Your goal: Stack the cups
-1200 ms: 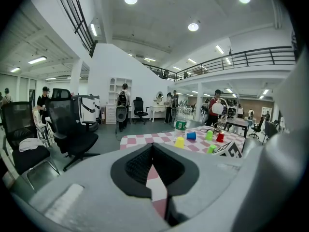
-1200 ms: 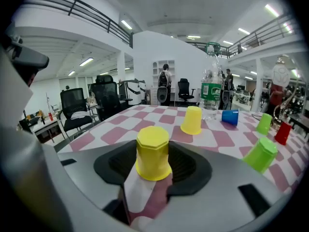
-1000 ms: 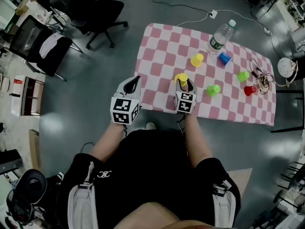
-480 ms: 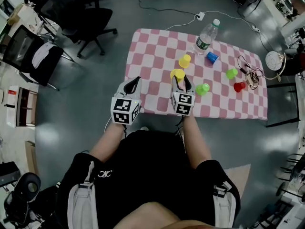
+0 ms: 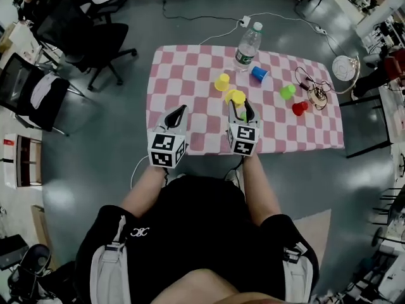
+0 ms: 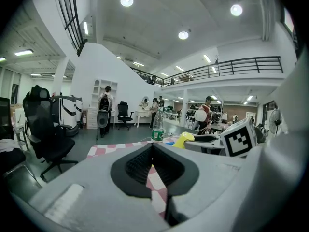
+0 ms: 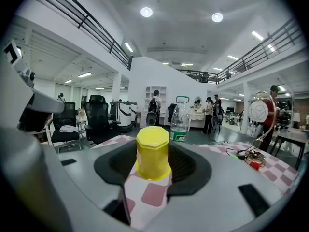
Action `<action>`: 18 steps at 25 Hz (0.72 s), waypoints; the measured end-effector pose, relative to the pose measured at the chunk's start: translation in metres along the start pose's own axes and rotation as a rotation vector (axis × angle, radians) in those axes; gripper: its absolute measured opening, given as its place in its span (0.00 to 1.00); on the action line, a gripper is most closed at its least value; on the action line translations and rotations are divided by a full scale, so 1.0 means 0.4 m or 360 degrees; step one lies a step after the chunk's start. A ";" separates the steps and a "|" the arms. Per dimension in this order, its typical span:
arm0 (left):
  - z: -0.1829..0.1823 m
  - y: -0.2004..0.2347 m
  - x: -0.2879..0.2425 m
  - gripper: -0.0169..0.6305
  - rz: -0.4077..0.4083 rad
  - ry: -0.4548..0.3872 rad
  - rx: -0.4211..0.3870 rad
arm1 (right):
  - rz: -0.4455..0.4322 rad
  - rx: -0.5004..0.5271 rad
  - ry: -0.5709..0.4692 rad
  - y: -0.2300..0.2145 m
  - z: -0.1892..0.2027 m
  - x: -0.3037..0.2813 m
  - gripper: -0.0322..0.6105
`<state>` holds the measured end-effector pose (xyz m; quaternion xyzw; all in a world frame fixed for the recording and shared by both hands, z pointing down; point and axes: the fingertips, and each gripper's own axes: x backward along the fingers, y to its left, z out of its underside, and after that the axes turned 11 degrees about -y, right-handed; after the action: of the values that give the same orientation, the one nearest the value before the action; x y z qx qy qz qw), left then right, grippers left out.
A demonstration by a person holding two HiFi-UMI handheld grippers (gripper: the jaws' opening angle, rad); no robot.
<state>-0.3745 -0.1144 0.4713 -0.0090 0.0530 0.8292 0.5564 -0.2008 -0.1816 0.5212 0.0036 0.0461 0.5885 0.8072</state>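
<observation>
My right gripper (image 5: 240, 105) is shut on an upside-down yellow cup (image 5: 236, 96) (image 7: 152, 153), held above the pink checkered table (image 5: 190, 81). A sliver of a green cup (image 5: 243, 114) shows just below it, between the fingers. On the cloth stand a second yellow cup (image 5: 221, 82), a blue cup (image 5: 259, 73) lying on its side, another green cup (image 5: 288, 92) and a red cup (image 5: 300, 108). My left gripper (image 5: 181, 109) hangs at the table's near edge, shut and with nothing in it.
A water bottle (image 5: 248, 43) stands at the table's far edge, also seen in the right gripper view (image 7: 179, 124). A tangle of cable (image 5: 314, 92) lies by the green and red cups. Office chairs (image 5: 95, 37) stand on the floor to the left.
The right gripper has carried the yellow cup to the right across the cloth, over where a green cup stood. The left gripper has kept its place at the near edge.
</observation>
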 end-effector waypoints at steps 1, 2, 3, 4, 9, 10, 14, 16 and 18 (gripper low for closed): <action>-0.002 -0.016 -0.012 0.05 0.0014 -0.0001 0.0001 | 0.0016 0.0001 -0.0004 -0.023 -0.003 0.006 0.37; -0.003 -0.033 -0.023 0.05 0.0026 -0.0002 0.0004 | 0.0030 0.0002 -0.0004 -0.044 -0.005 0.013 0.37; -0.003 -0.051 -0.033 0.05 0.0037 -0.0002 0.0008 | 0.0044 0.0005 -0.0003 -0.067 -0.005 0.021 0.37; -0.003 -0.068 -0.043 0.05 0.0048 -0.0003 0.0012 | 0.0059 0.0008 -0.0002 -0.090 -0.004 0.029 0.37; -0.003 -0.151 -0.102 0.05 0.0114 0.0002 0.0007 | 0.0138 0.0035 -0.0014 -0.197 -0.008 0.060 0.37; -0.002 -0.169 -0.114 0.05 0.0127 0.0004 0.0004 | 0.0150 0.0051 -0.0021 -0.216 -0.010 0.068 0.37; -0.001 -0.244 -0.158 0.05 0.0179 0.0003 -0.0010 | 0.0200 0.0055 -0.0043 -0.296 -0.011 0.099 0.37; -0.001 -0.278 -0.178 0.05 0.0206 0.0003 -0.0022 | 0.0228 0.0042 -0.0045 -0.336 -0.007 0.113 0.37; 0.002 -0.309 -0.197 0.05 0.0223 0.0009 -0.0029 | 0.0247 0.0025 -0.0040 -0.371 0.000 0.125 0.37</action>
<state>-0.2304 -0.1407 0.4685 -0.0127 0.0475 0.8665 0.4968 -0.0446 -0.1800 0.5087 0.0209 0.0402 0.6489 0.7596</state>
